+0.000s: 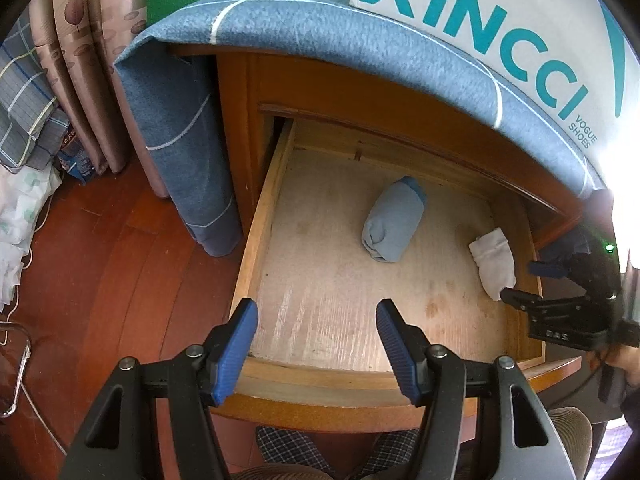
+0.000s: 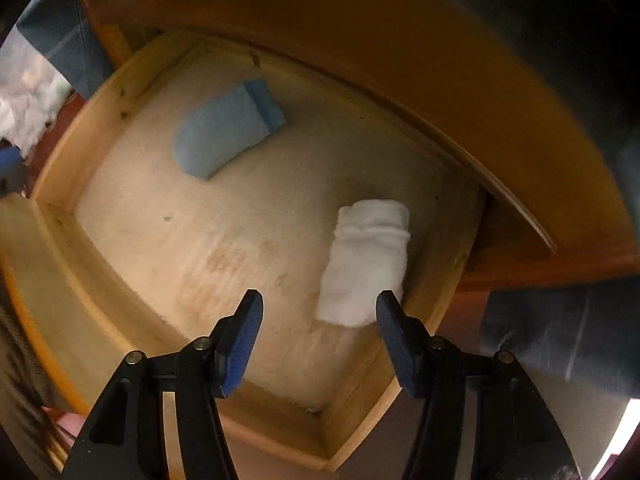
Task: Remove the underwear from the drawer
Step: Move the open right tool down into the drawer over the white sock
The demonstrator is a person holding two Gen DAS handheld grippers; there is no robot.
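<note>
Hovering right tool (image 2: 319, 305) parted, empty | white underwear (image 2: 366, 264) just ahead, against its right finger | drawer (image 2: 100, 128) open

Each black claw (image 1: 316, 316) carries ribbed blue pads (image 1: 236, 354) and silver screws.

The drawer (image 1: 256, 220) stands pulled out from the nightstand (image 1: 360, 84), over the wooden floor (image 1: 120, 280). Two rolled garments lie on the drawer bottom, well apart: one roll (image 1: 394, 222) near the middle toward the back, the other roll (image 1: 494, 262) beside the right wall. A cloth (image 1: 280, 28) covers the nightstand top and hangs down its left side; a shoe box (image 1: 500, 20) rests on the cloth. Curtains (image 1: 88, 60) hang left of the nightstand.
</note>
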